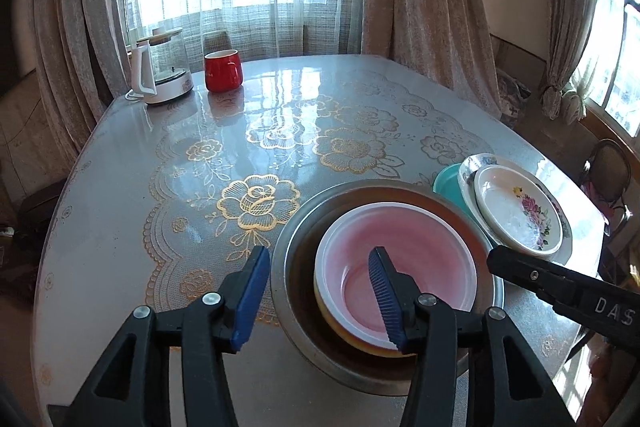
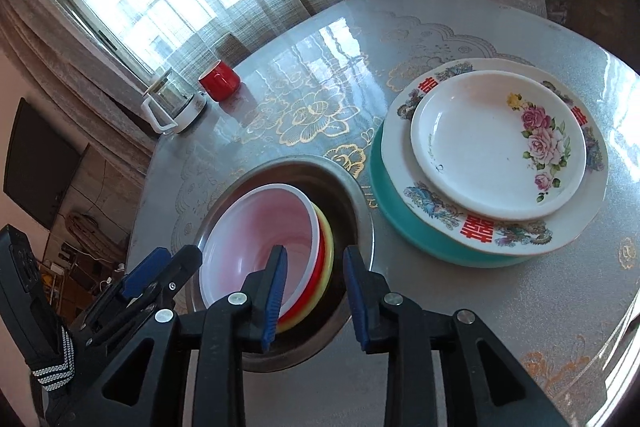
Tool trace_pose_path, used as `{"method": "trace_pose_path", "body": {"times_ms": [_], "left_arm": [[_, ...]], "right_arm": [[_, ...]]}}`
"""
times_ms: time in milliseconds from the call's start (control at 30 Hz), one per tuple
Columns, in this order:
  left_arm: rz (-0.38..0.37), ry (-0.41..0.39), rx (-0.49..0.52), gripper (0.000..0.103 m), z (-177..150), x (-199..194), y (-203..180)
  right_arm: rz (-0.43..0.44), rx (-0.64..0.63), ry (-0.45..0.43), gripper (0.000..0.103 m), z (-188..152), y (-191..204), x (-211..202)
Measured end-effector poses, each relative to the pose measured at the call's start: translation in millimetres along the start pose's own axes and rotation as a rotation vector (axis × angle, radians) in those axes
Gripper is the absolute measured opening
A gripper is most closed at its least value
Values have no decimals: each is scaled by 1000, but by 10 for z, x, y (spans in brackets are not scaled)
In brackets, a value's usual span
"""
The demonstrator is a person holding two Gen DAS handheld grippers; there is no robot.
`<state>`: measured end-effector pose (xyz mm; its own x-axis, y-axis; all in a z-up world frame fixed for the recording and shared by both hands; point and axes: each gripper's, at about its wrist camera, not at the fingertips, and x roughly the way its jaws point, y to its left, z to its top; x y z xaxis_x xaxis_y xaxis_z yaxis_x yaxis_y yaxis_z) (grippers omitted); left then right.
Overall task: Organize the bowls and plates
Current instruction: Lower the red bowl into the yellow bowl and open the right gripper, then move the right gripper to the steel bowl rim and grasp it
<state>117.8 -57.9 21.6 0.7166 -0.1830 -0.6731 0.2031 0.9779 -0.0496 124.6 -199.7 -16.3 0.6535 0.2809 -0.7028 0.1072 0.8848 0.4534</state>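
The left gripper (image 1: 320, 297) stands released, jaws apart astride the steel bowl's (image 1: 288, 263) rim, gripping nothing. The right gripper (image 2: 316, 297) is likewise parted and empty. A pink bowl (image 1: 404, 267) nests tilted on red and yellow bowls (image 2: 326, 259) inside, beside stacked plates (image 2: 500, 143) on the table (image 1: 160, 155).

Four bowls (image 2: 264, 247), three plates (image 2: 496, 143).

I see my right gripper (image 2: 316, 297) parted over the metal basin (image 2: 352, 195); nested bowls (image 2: 260, 247) inside, stacked plates (image 2: 496, 143) right of it.
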Motion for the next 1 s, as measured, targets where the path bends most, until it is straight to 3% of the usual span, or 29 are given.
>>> {"method": "trace_pose_path", "body": {"times_ms": [67, 233, 400, 433, 500, 533, 800, 1000], "left_arm": [[8, -10, 9, 57, -9, -62, -19], [9, -51, 15, 78, -83, -262, -77], [-57, -66, 10, 99, -202, -393, -121], [-68, -62, 2, 99, -233, -407, -121], [-86, -44, -13, 101, -294, -415, -127], [-93, -33, -18, 101, -316, -408, -129], [-63, -8, -24, 102, -495, -388, -105], [-17, -12, -77, 103, -478, -318, 104]], "right_arm": [[-31, -39, -41, 32, -12, 34, -91], [-100, -101, -154, 36, -101, 20, -362], [-217, -154, -271, 46, -226, 18, -598], [-239, -163, -289, 48, -257, 28, -634], [-274, -174, -318, 64, -318, 23, -686], [-289, -173, -326, 67, -349, 17, -705], [-327, -165, -309, 68, -521, -28, -677], [-199, -125, -233, 68, -548, -85, -562]]}}
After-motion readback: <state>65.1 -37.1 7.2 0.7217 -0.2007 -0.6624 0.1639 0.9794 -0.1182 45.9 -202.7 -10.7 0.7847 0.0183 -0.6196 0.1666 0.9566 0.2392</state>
